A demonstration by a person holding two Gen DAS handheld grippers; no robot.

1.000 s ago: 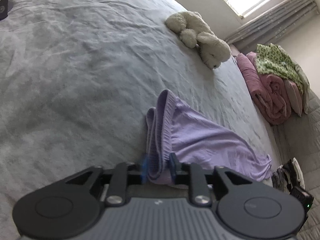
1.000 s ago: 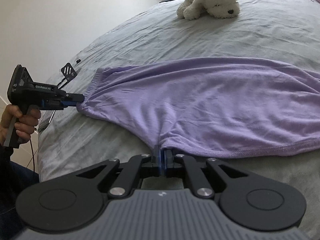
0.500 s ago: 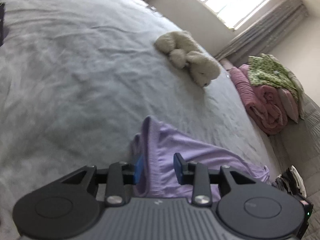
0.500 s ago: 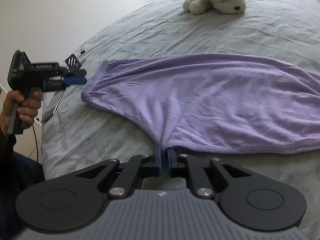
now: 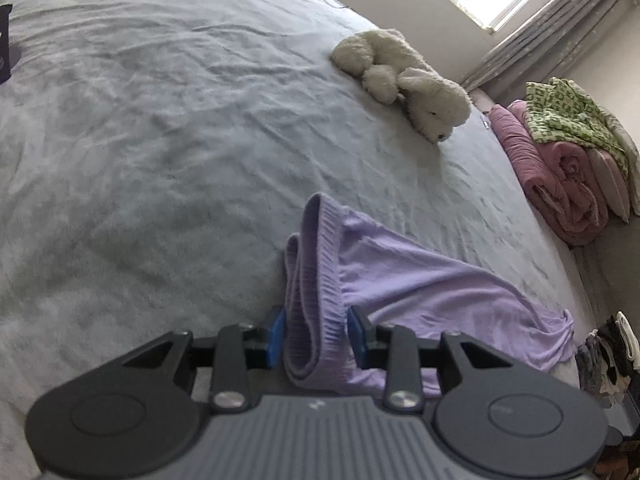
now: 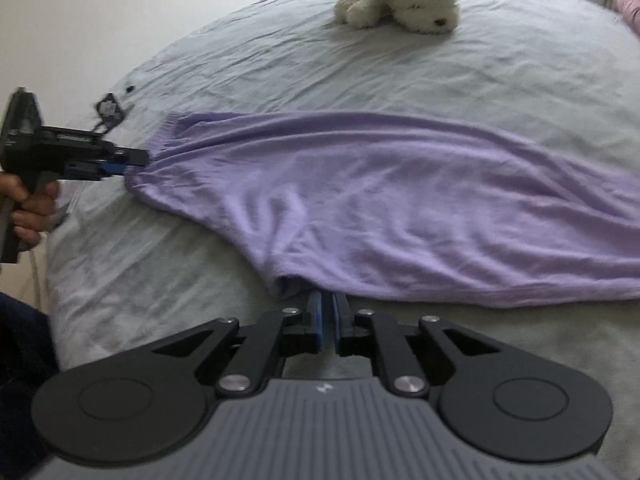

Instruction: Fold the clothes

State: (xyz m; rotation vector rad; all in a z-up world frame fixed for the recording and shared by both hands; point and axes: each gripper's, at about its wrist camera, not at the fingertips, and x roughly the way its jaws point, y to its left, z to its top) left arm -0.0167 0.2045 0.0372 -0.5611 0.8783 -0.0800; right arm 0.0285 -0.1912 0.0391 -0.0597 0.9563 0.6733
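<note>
On grey bed (image 6: pixel 400 60): lilac garment (image 6: pixel 400 200), both tools at edges.

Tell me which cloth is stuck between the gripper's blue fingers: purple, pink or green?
The purple garment: its ribbed waistband sits between the left gripper's pads. The pink blanket and green blanket lie piled beyond the bed.

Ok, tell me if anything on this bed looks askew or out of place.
The purple garment lies askew, stretched diagonally and rumpled, its waistband doubled over in the left gripper. A stuffed dog sits on the bed further back, apart from it. Nothing is damaged or spilled.
</note>
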